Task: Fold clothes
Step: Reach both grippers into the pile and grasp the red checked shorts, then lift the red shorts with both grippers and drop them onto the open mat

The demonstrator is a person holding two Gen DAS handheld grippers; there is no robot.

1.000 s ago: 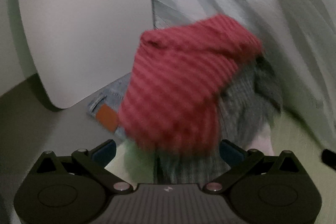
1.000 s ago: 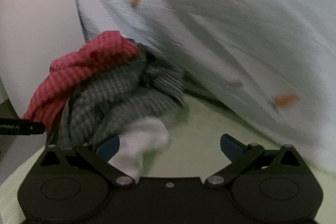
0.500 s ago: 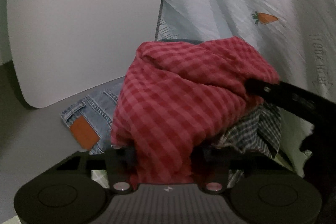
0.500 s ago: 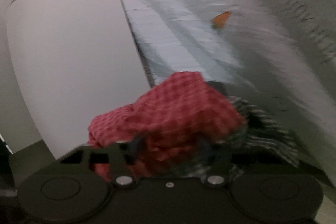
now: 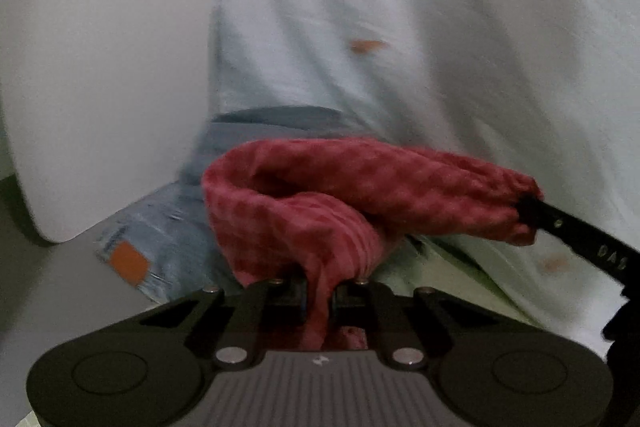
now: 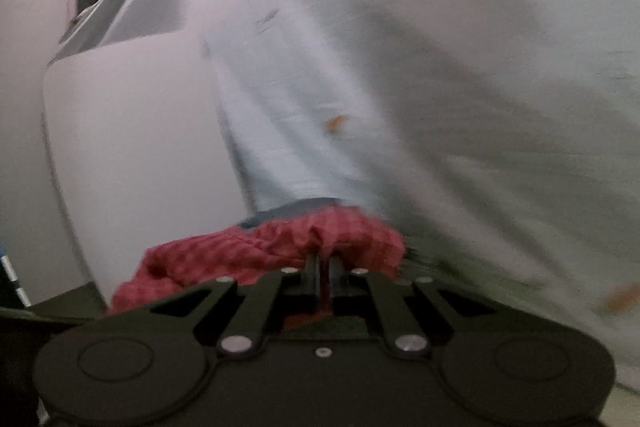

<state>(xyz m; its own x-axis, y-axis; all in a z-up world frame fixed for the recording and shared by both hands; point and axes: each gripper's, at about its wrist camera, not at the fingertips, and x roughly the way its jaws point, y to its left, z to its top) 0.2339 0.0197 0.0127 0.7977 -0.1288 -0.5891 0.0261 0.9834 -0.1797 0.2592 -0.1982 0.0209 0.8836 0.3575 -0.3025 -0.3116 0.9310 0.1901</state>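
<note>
A red checked garment point(image 5: 360, 187) hangs bunched between my two grippers. My left gripper point(image 5: 319, 297) is shut on one end of it. In the left wrist view the other gripper's finger point(image 5: 580, 239) grips the cloth's far right end. In the right wrist view the red checked garment point(image 6: 256, 251) spreads to the left and my right gripper point(image 6: 325, 267) is shut on it. Both views are blurred.
Blue jeans point(image 5: 160, 227) with an orange patch lie under the red cloth. A white rounded board point(image 5: 104, 67) stands at the left, also in the right wrist view point(image 6: 140, 167). A pale sheet with carrot prints point(image 5: 440, 47) hangs behind.
Both grippers have shut on the red garment and lifted it off the pile. The grey checked garment that lay under it has dropped out of view.
</note>
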